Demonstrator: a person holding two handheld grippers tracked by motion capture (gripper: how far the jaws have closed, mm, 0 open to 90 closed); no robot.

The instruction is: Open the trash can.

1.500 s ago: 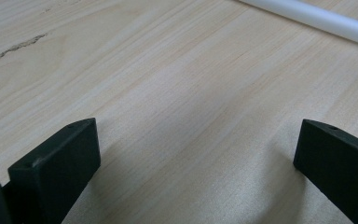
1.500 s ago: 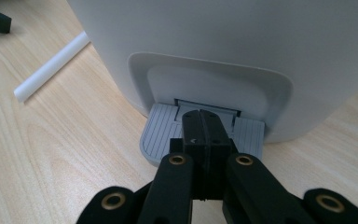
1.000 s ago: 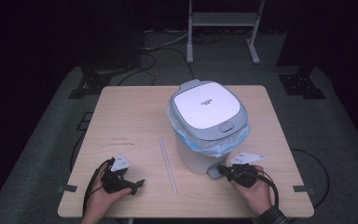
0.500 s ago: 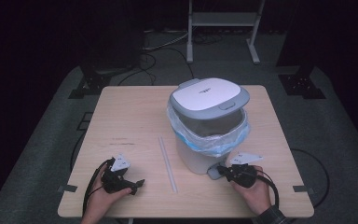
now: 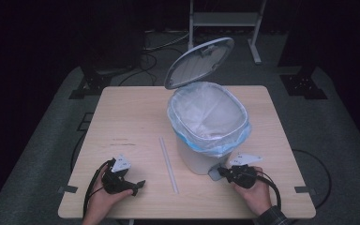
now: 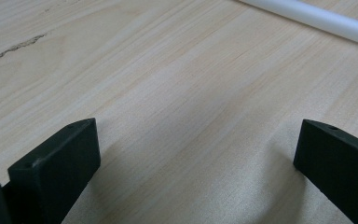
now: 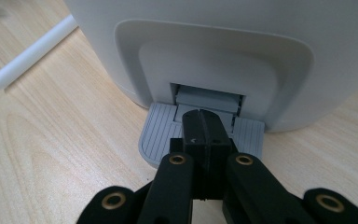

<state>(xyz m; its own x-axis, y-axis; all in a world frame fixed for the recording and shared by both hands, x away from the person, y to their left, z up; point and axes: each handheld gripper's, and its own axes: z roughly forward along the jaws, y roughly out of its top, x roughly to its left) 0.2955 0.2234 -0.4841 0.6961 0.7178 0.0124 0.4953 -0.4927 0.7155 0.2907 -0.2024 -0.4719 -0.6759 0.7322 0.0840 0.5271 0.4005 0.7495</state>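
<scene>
A white pedal bin (image 5: 198, 158) with a blue-edged liner (image 5: 208, 115) stands on the wooden table (image 5: 122, 117), its lid (image 5: 199, 63) swung up and back. My right gripper (image 5: 222, 172) is shut, with its closed tips resting on top of the grey foot pedal (image 7: 161, 135) at the bin's base (image 7: 214, 56); nothing is between the jaws. At the front left, my left gripper (image 5: 138, 185) lies on the table, open and empty (image 6: 196, 158). A thin white tube (image 5: 168, 164) lies between the two grippers, beyond the left jaws (image 6: 317, 21).
The tube (image 7: 32, 51) lies flat just left of the bin. A dark scratch mark (image 5: 122, 141) shows on the wood at the left. Behind the table stand a metal frame (image 5: 225, 18) and cables on the dark floor.
The bin's lid has risen from fully closed, through a slight tilt, to standing wide open. Both hands and grippers have stayed where they were.
</scene>
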